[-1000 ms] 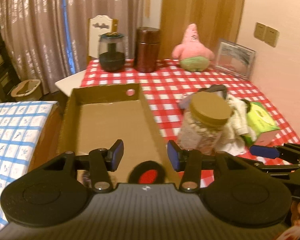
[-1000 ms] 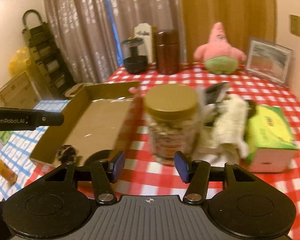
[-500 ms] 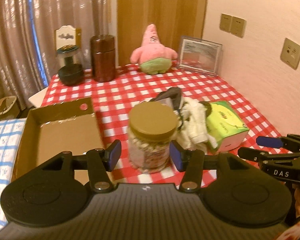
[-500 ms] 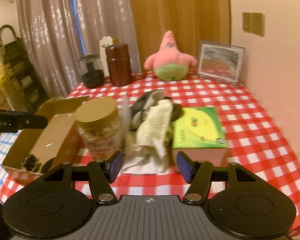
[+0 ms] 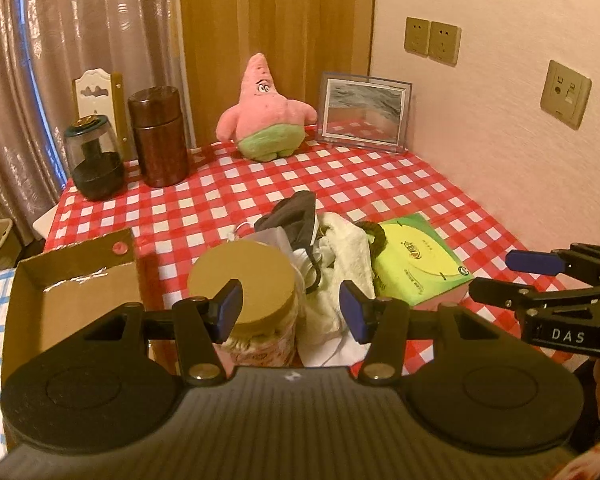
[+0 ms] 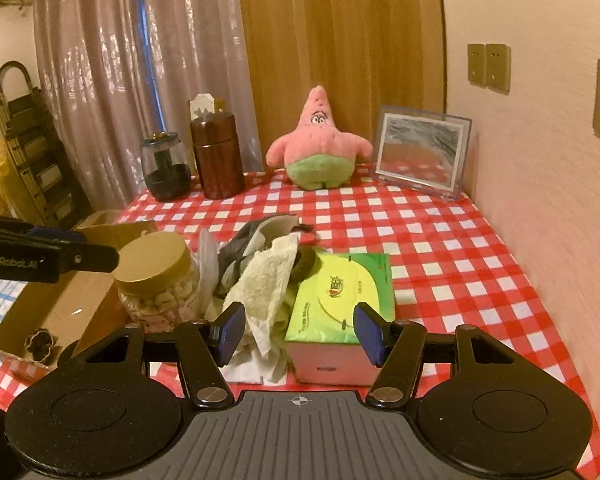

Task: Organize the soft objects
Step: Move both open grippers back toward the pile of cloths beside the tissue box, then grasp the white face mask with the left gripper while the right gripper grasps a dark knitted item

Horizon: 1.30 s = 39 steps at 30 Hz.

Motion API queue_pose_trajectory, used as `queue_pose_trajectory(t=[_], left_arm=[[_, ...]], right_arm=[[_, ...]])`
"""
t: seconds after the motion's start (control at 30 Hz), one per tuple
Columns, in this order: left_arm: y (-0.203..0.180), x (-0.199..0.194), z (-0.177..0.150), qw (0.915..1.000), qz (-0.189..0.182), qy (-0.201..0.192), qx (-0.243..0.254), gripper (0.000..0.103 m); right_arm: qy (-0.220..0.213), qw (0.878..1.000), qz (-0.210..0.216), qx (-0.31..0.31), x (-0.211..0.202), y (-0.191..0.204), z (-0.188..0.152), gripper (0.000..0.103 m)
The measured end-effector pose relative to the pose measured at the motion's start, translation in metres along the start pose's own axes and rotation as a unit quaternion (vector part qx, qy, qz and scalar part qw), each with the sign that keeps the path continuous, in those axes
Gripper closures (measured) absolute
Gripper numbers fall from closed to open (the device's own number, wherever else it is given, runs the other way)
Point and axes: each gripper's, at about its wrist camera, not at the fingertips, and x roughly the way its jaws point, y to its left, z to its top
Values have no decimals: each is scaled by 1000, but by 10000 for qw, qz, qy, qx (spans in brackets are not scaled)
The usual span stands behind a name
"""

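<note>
Both the left gripper (image 5: 291, 311) and right gripper (image 6: 299, 334) have jaws wide and empty. The soft pile (image 6: 260, 276) sits between jar (image 6: 156, 280) and tissue box (image 6: 340, 300), so I'd pinch that cream towel (image 6: 268, 284) from above, clear of the jar

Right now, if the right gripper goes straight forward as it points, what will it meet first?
Most likely the green tissue box: it lies directly ahead between the open fingers of the right gripper. The cream towel lies just to its left. Depth is uncertain.
</note>
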Motion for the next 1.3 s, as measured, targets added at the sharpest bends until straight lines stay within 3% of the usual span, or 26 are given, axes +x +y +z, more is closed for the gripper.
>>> queue_pose_trajectory(t=[0.53, 0.93, 1.13, 1.3], left_arm=[[11, 57, 32, 9997, -124, 93, 191, 53], [2, 125, 63, 9965, 36, 748, 363, 56], [0, 160, 66, 9913, 138, 1225, 459, 62], [0, 172, 62, 9878, 164, 1428, 604, 78]], right_arm=[[41, 9997, 177, -147, 61, -9, 16, 43], [163, 9992, 221, -282, 103, -17, 28, 43], [221, 9995, 139, -174, 117, -27, 27, 43], [268, 9993, 221, -154, 125, -32, 26, 43]])
